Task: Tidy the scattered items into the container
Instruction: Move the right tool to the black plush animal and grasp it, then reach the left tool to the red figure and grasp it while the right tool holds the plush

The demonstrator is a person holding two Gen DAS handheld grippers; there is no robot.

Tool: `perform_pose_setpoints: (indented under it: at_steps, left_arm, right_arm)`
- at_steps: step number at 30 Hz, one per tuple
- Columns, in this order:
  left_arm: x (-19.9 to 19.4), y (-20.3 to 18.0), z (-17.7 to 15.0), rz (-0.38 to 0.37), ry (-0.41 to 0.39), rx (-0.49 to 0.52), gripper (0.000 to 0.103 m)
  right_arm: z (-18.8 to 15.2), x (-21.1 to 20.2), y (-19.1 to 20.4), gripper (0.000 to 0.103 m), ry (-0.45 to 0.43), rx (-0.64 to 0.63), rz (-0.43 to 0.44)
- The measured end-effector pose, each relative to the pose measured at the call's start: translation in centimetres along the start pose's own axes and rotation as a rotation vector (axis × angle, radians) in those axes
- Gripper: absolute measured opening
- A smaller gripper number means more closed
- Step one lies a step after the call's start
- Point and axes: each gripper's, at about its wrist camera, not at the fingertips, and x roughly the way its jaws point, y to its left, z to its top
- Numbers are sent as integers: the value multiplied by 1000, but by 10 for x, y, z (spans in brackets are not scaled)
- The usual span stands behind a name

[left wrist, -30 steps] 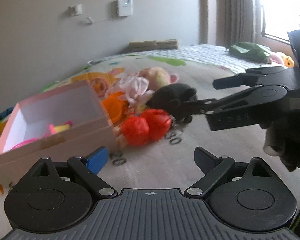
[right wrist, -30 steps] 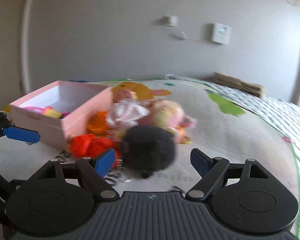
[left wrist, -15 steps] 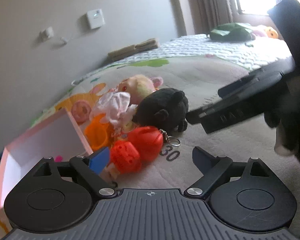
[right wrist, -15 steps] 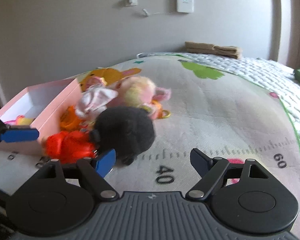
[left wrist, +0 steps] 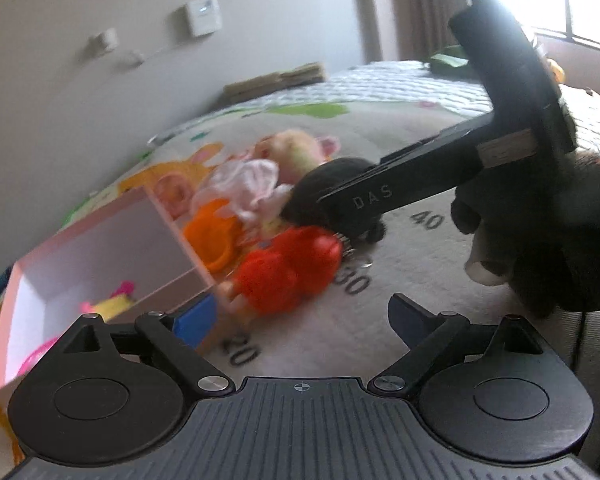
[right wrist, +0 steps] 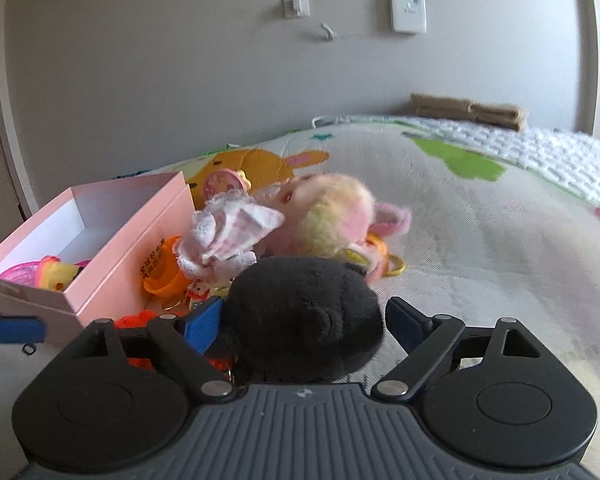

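A black plush toy (right wrist: 300, 308) lies on the printed play mat between the fingers of my right gripper (right wrist: 304, 320). Its jaws are opening and a gap shows at the right pad, so nothing is gripped. From the left wrist view the right gripper's finger (left wrist: 380, 192) crosses over the black plush (left wrist: 332, 180), held by a gloved hand (left wrist: 540, 240). My left gripper (left wrist: 300, 320) is open and empty, low over the mat near a red doll (left wrist: 288, 268). The pink box (right wrist: 132, 236) stands at the left with small pink and yellow toys (right wrist: 56, 272) inside.
Beside the box are an orange ring toy (right wrist: 160, 276), a lacy pink-white cloth piece (right wrist: 228, 236) and a pink-yellow plush (right wrist: 332, 216). A grey wall with switch plates stands behind. Bare mat with printed numbers (left wrist: 428, 220) stretches to the right.
My right gripper has come down and forward, so the black plush now sits between its fingers instead of ahead of them. The left wrist view has rolled and shifted slightly toward the box.
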Motion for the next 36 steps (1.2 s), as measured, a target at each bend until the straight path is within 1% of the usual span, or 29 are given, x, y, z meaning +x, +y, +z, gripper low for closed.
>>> perform_pose_setpoints:
  at_steps: [3, 4, 7, 9, 13, 17, 20, 22, 24, 28, 30, 34, 36]
  left_arm:
    - [-2, 1, -3, 7, 10, 5, 97]
    - [-1, 0, -3, 7, 14, 13, 97]
    - [0, -4, -4, 1, 18, 29, 97]
    - [1, -7, -3, -6, 16, 40, 97]
    - [8, -16, 9, -4, -13, 89, 97]
    - [23, -24, 23, -34, -32, 112, 97]
    - [41, -34, 29, -21, -23, 165, 97]
    - [51, -37, 30, -7, -10, 181, 97]
    - [58, -38, 31, 9, 5, 179, 97]
    - [63, -36, 29, 6, 31, 170, 98]
    - [58, -37, 27, -19, 33, 183, 98]
    - [36, -41, 21, -112, 36, 189, 99]
    - [28, -40, 17, -204, 82, 159, 99]
  right_arm:
    - [-3, 9, 1, 88, 3, 13, -1]
    - [-3, 9, 1, 86, 0, 12, -1]
    - [-5, 2, -3, 84, -3, 20, 8]
    - [-8, -8, -6, 84, -7, 26, -2]
    - [-18, -36, -17, 84, -36, 47, -63]
    - [-32, -60, -29, 84, -52, 77, -140]
    - [-41, -67, -40, 84, -39, 103, -171]
    - [-47, -69, -46, 85, -29, 120, -179]
    - [-50, -71, -49, 85, -39, 128, -171]
    - [-50, -68, -48, 86, -42, 118, -174]
    - [-50, -68, -48, 87, -43, 118, -170]
    - [-51, -71, -47, 94, -55, 117, -167]
    - [-51, -75, -45, 97, -69, 113, -163]
